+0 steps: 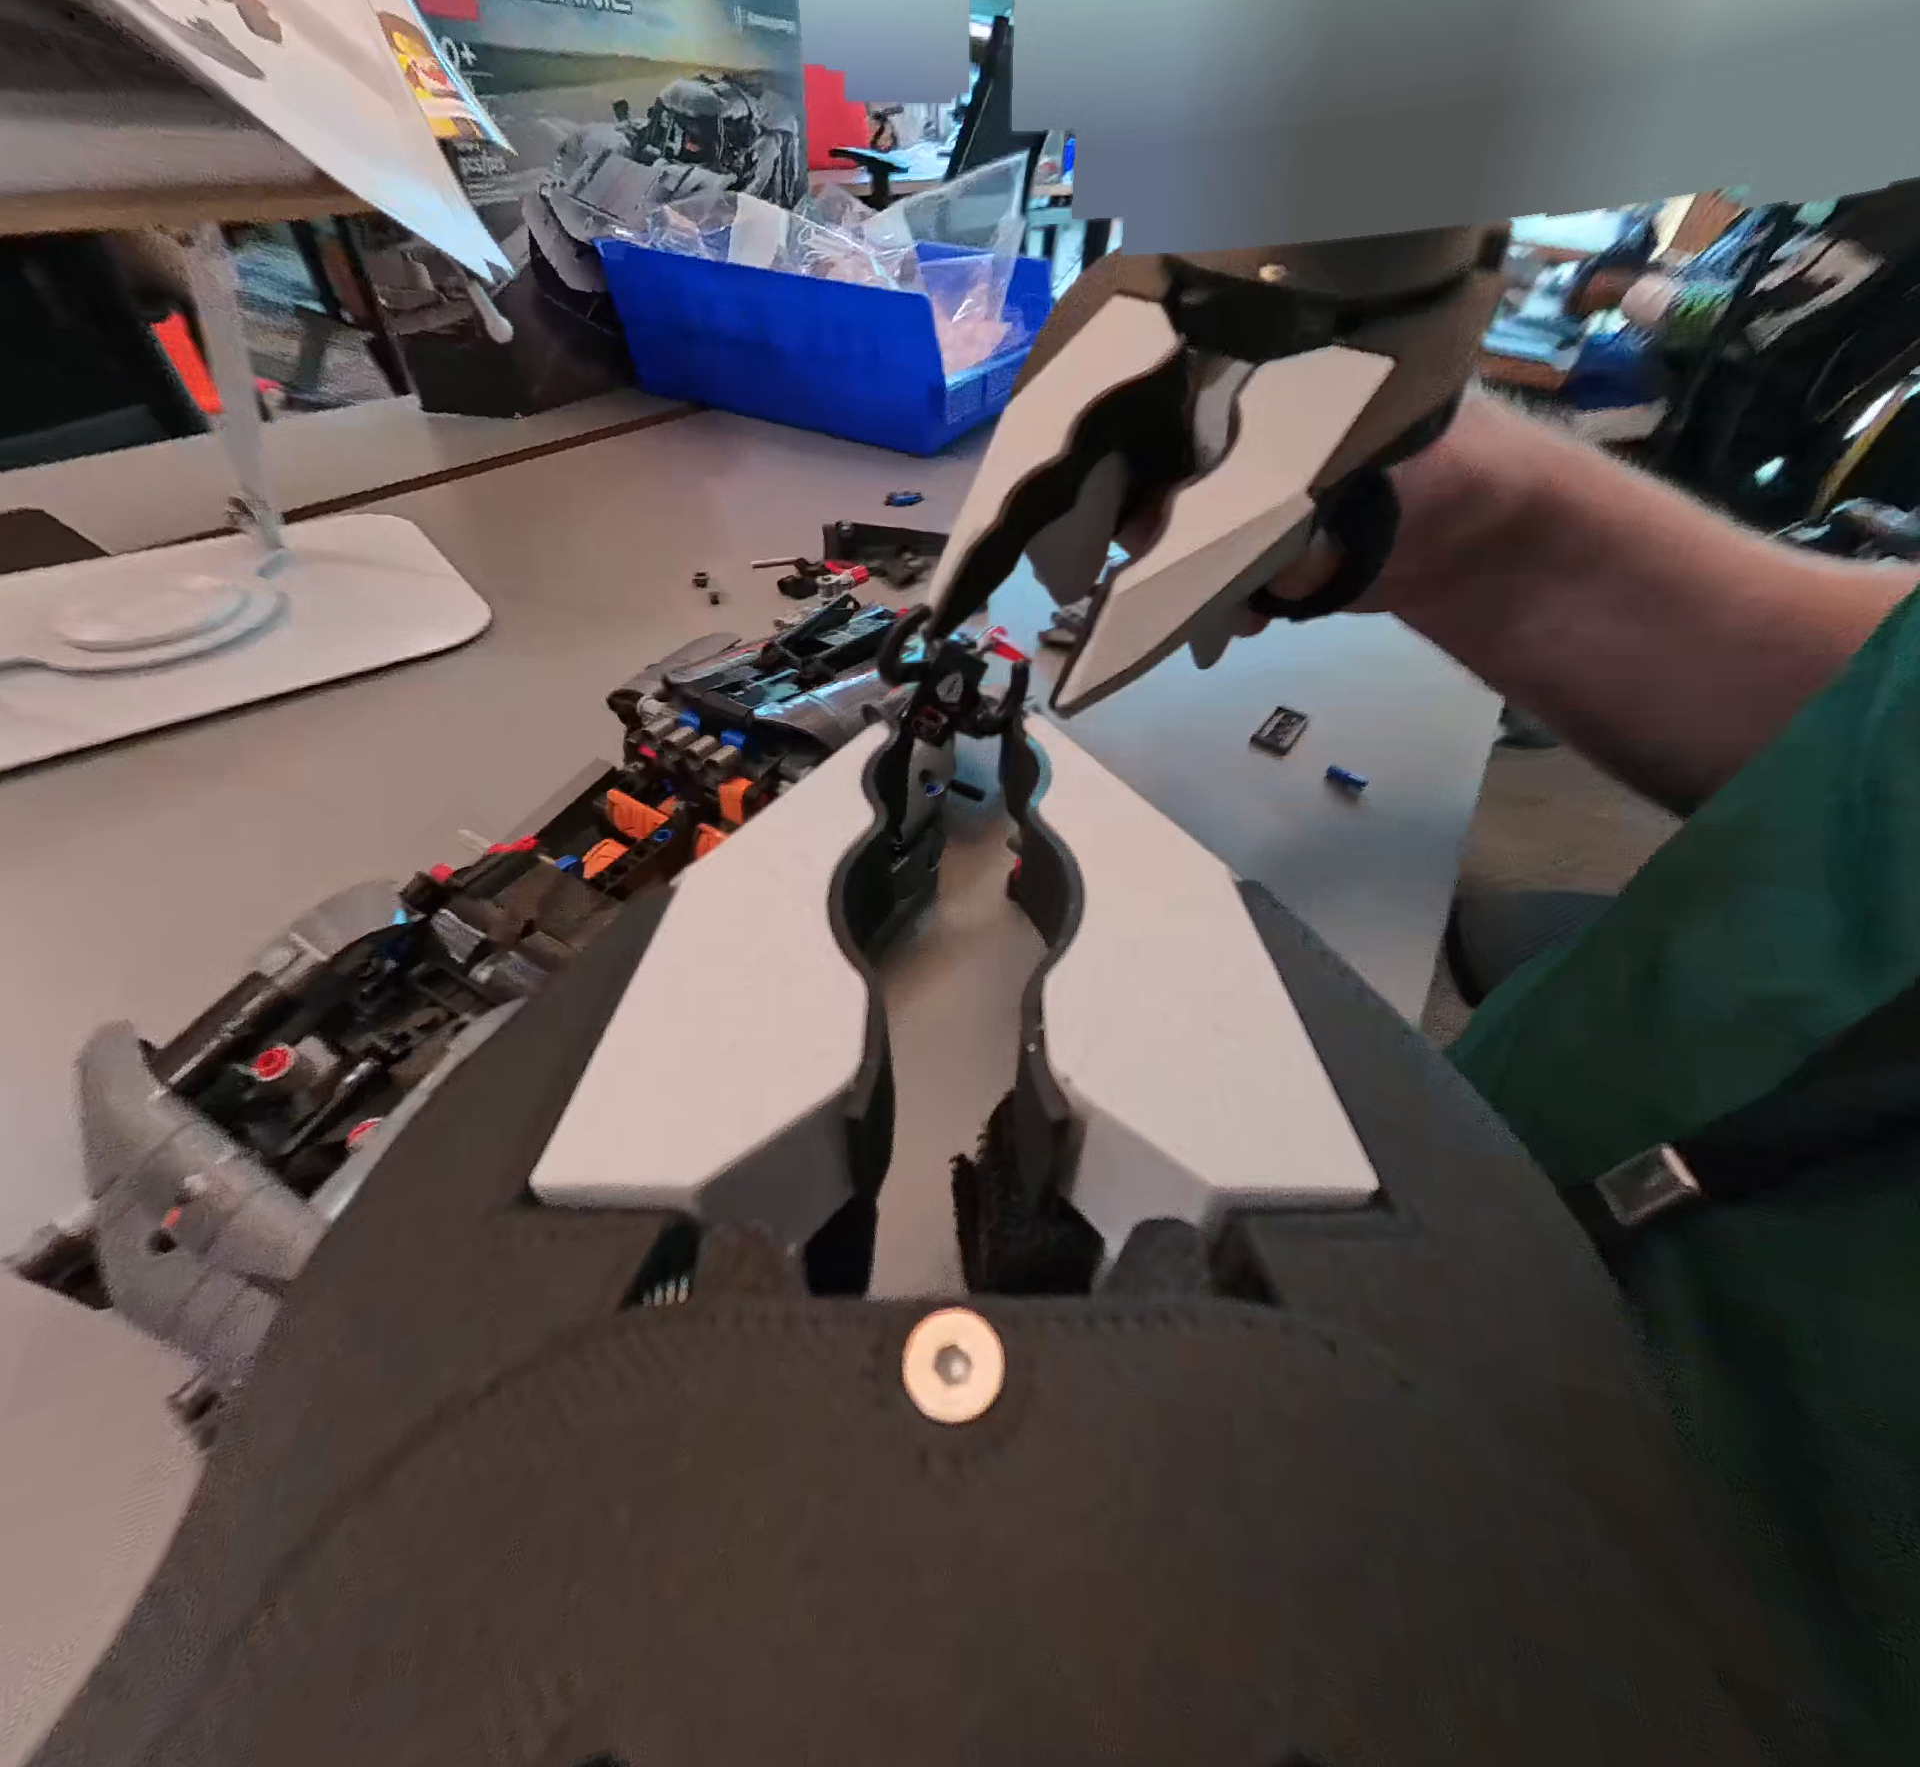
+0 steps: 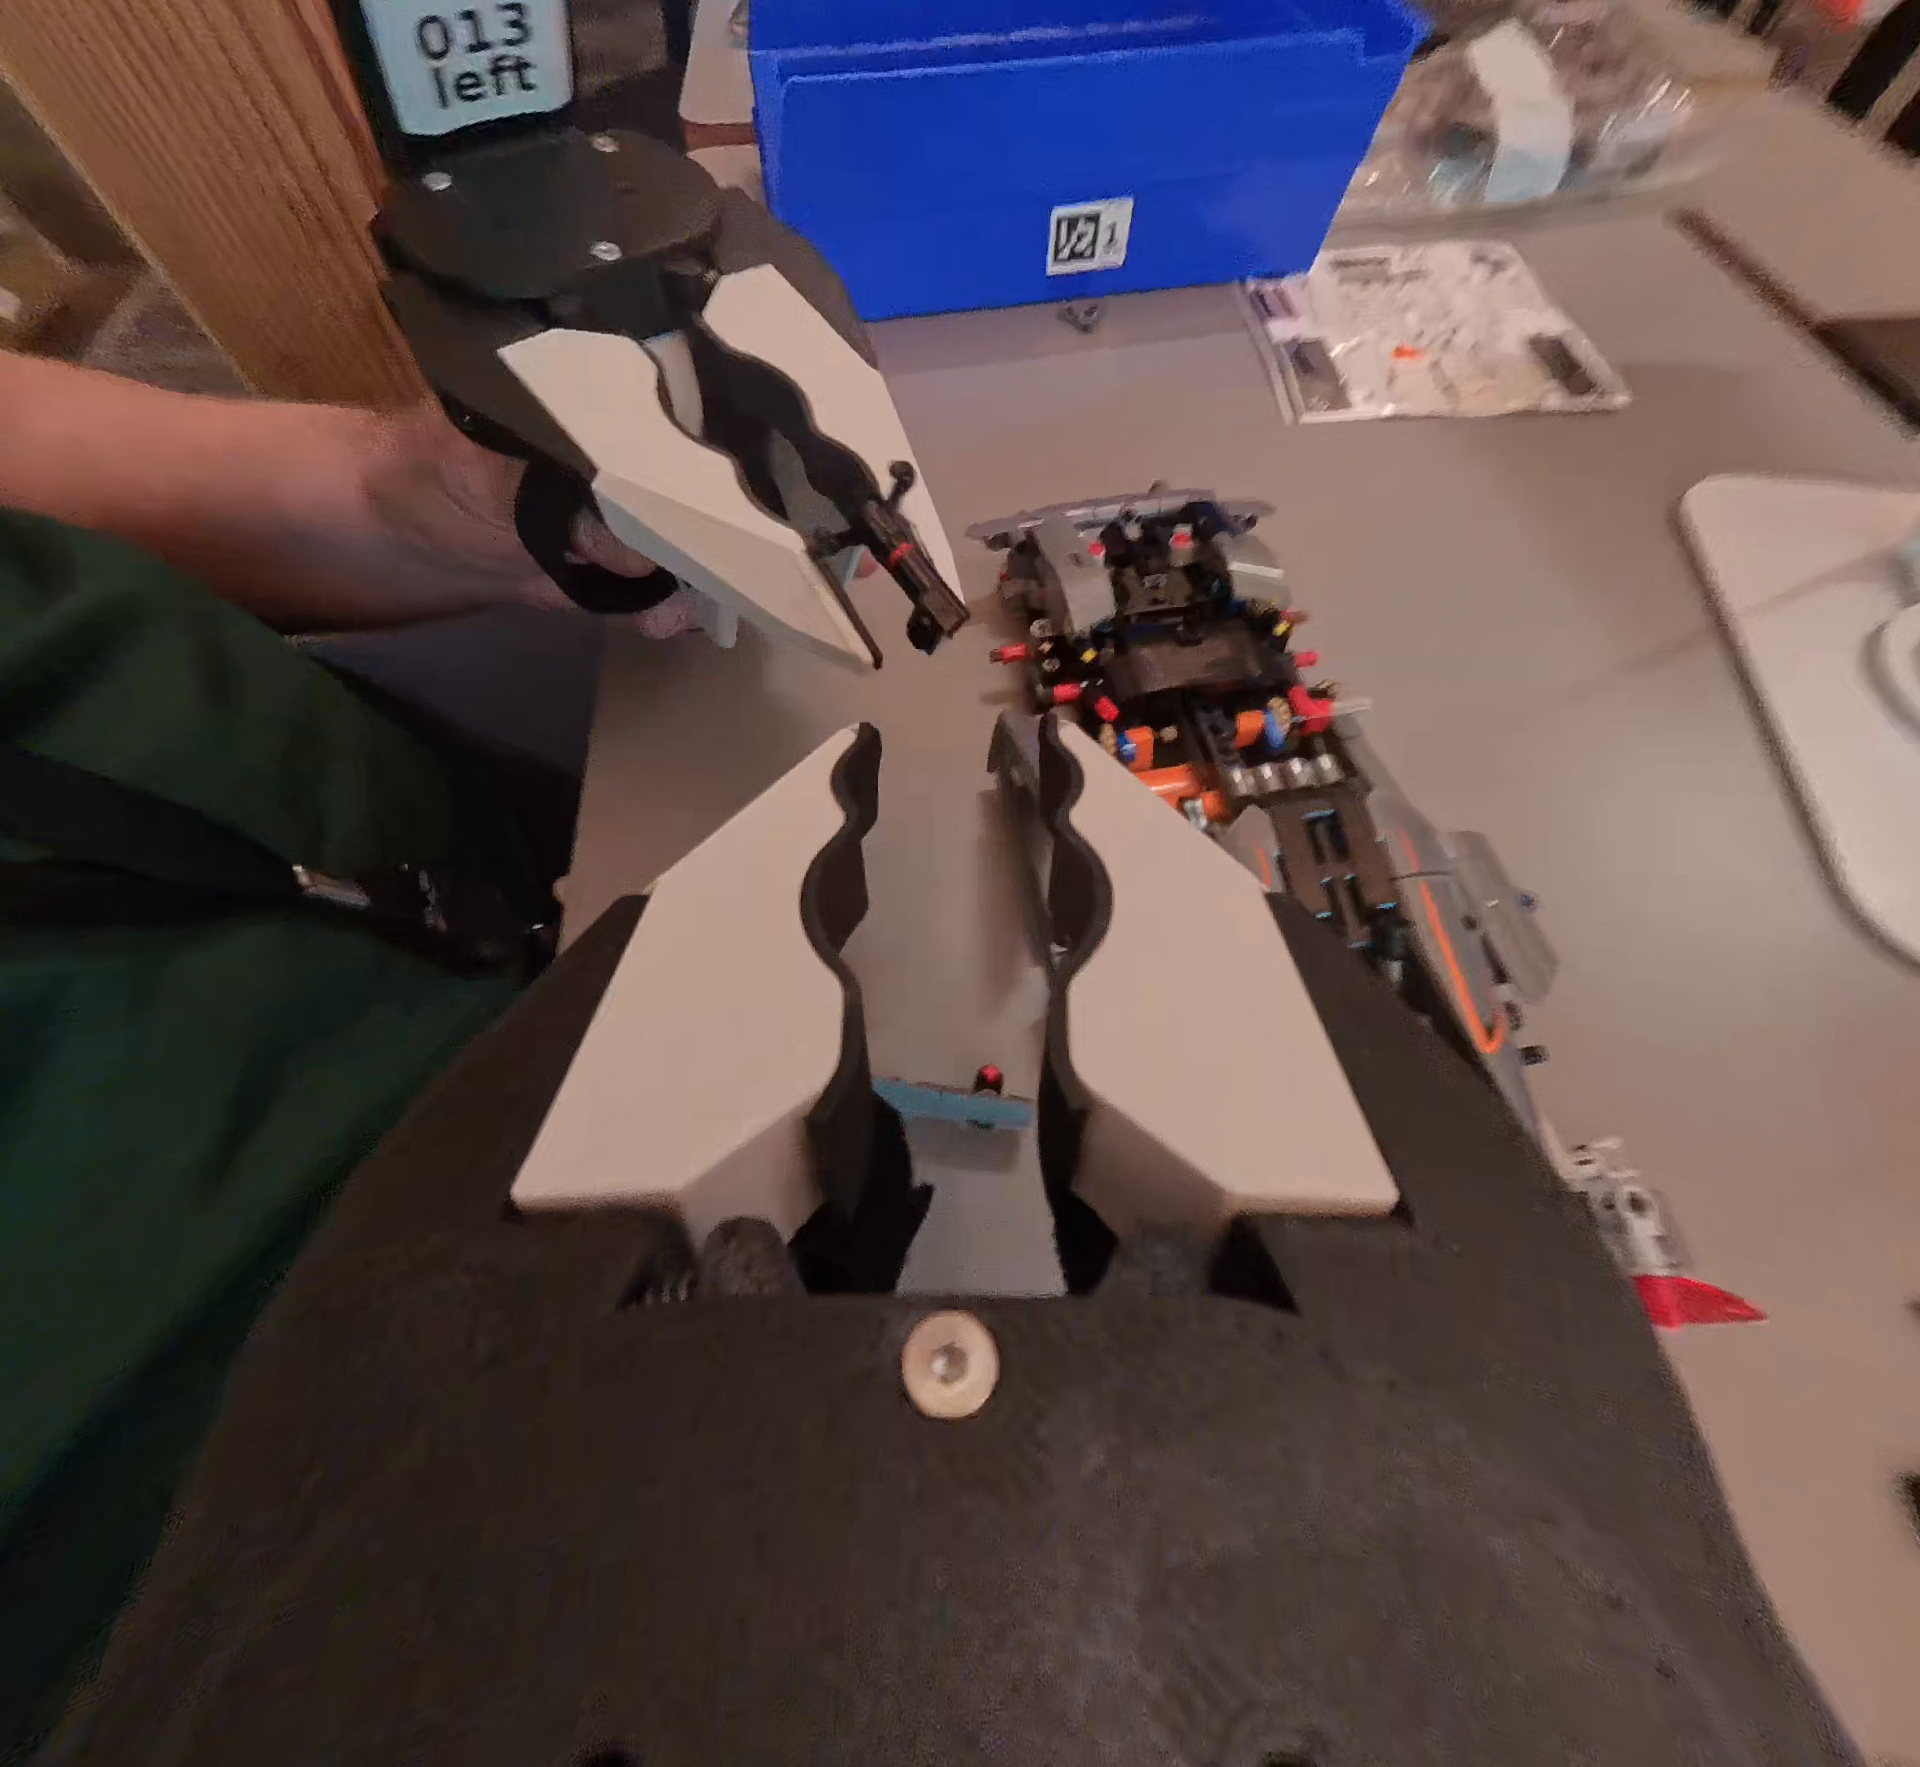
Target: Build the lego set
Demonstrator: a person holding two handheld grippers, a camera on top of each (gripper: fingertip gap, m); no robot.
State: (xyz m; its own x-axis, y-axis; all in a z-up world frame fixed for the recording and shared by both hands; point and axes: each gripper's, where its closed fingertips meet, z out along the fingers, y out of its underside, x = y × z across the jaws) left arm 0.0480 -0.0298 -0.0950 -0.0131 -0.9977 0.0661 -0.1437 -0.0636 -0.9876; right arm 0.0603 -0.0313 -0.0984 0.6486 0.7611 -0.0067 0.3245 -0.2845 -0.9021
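A long, partly built black and grey brick-model car chassis with orange and red pieces [image 2: 1195, 678] is laid on the grey bench [image 2: 1558, 626], in front of a blue plastic bin [image 2: 1039, 117].

The left gripper [image 2: 914, 647] is held by a hand [image 2: 457, 512] just left of the chassis's far end. A small black brick sub-assembly with a red pin [image 2: 899, 554] is seen clamped between its jaws, raised off the bench; in the left wrist view the same piece [image 1: 935, 730] stands at the jaw tips.

The right gripper [image 2: 951, 741] is seen with jaws spread apart and nothing between them. From the left wrist view, it [image 1: 987, 668] is angled down, its left finger's tip close to the sub-assembly's top; contact cannot be told.

Loose small parts [image 1: 1340, 777] are scattered on the bench. A printed instruction sheet [image 2: 1434, 335] lies right of the bin.
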